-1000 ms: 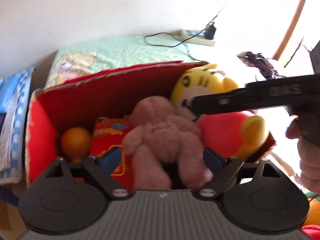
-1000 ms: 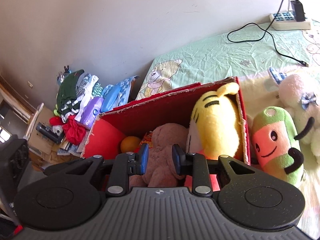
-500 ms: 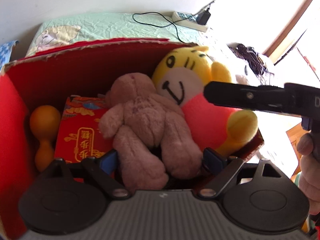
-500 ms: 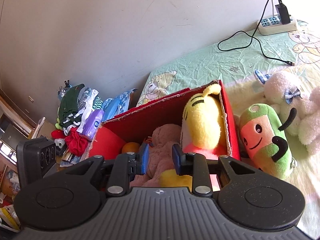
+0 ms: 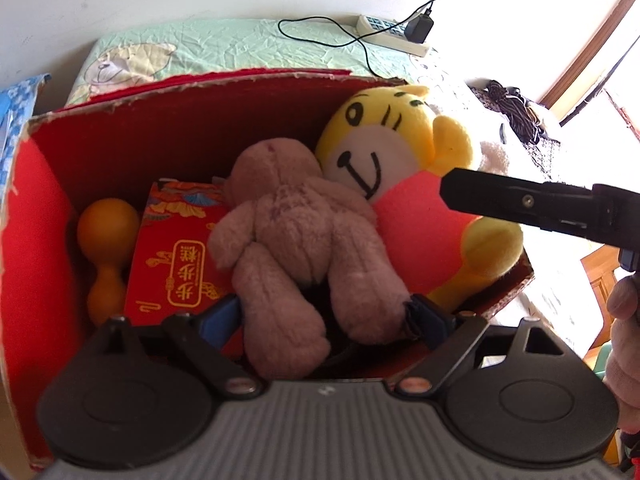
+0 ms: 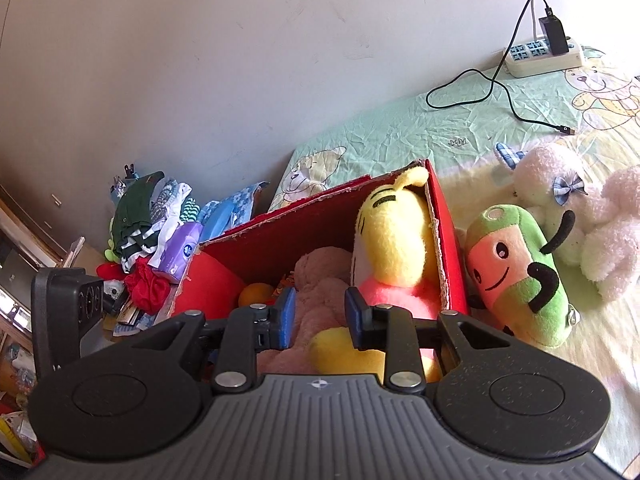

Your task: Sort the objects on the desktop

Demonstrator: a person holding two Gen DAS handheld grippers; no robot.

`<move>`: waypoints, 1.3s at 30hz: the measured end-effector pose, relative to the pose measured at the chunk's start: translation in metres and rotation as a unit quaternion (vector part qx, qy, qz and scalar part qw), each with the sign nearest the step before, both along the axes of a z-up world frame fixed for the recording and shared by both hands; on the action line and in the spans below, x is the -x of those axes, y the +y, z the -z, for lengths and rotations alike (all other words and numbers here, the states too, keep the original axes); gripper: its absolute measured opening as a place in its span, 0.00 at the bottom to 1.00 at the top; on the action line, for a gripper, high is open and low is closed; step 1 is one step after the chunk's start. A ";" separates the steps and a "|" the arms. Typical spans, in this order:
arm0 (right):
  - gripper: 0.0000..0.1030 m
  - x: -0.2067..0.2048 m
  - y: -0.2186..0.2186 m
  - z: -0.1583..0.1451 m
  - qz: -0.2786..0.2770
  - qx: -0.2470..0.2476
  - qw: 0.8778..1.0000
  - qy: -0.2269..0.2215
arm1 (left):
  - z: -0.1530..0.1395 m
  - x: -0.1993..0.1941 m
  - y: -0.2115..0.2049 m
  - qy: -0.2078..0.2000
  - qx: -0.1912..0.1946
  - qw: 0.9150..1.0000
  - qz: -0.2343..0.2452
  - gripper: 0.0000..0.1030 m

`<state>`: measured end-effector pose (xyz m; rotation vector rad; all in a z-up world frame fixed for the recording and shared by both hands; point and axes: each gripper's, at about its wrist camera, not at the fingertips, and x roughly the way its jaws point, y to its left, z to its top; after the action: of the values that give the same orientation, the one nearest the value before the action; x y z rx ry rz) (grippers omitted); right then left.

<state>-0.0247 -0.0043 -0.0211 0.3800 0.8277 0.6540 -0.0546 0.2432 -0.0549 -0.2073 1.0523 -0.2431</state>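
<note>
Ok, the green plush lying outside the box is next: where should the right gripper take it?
Take the green plush across its short width, mid-body, coming from above. It lies lengthwise against the red box wall, so that side is blocked, and the white plush crowds its far side. The right gripper likely must open wider first.

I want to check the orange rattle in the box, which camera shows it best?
The left wrist view: the orange rattle shows whole, ball and handle, against the red box's left wall beside the red packet. The right wrist view shows only an orange sliver behind the right gripper's fingers.
</note>
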 end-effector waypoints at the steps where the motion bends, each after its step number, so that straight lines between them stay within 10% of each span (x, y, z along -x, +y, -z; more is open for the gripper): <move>1: 0.29 0.000 -0.001 0.000 0.001 -0.001 1.000 0.000 | -0.002 0.001 0.002 0.001 0.000 1.000 -0.002 0.86; 39: 0.29 -0.002 -0.011 -0.004 -0.108 0.005 0.993 -0.041 | -0.037 0.024 -0.029 -0.026 -0.076 0.987 -0.140 0.86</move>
<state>-0.0225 -0.0157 -0.0167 0.2542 0.8005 0.8614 -0.0783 0.2142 -0.0174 -0.2076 0.9728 0.0863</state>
